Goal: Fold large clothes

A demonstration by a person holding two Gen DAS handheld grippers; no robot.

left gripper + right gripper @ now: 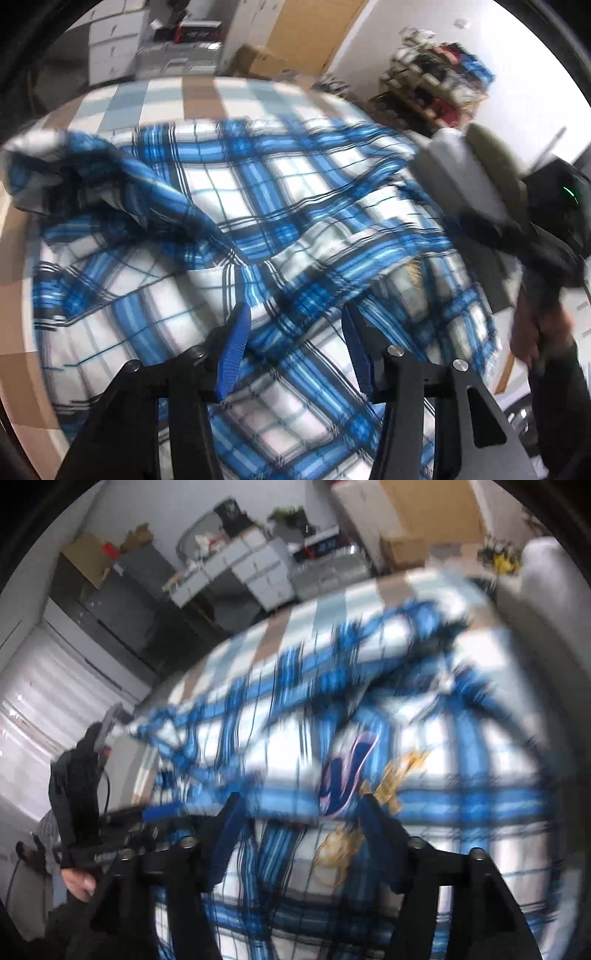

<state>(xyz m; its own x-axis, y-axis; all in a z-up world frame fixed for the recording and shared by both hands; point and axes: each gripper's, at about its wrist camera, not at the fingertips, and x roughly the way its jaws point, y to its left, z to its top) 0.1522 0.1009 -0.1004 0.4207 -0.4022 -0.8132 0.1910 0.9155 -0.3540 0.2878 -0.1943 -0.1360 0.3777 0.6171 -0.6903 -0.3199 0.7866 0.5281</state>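
Note:
A large blue-and-white plaid garment lies crumpled on a table covered with a beige, pale-blue and white checked cloth. My left gripper hovers just over it, jaws open; a raised fold runs between the blue pads without being pressed. The grey housing of the right tool and the hand holding it show at the right. In the right wrist view, blurred, my right gripper stands open above the garment, near a purple label and yellow threads.
The left tool and its hand show at the left edge of the right wrist view. Around the table stand white drawers, cardboard boxes, a cluttered shelf, a dark cabinet and a white padded object.

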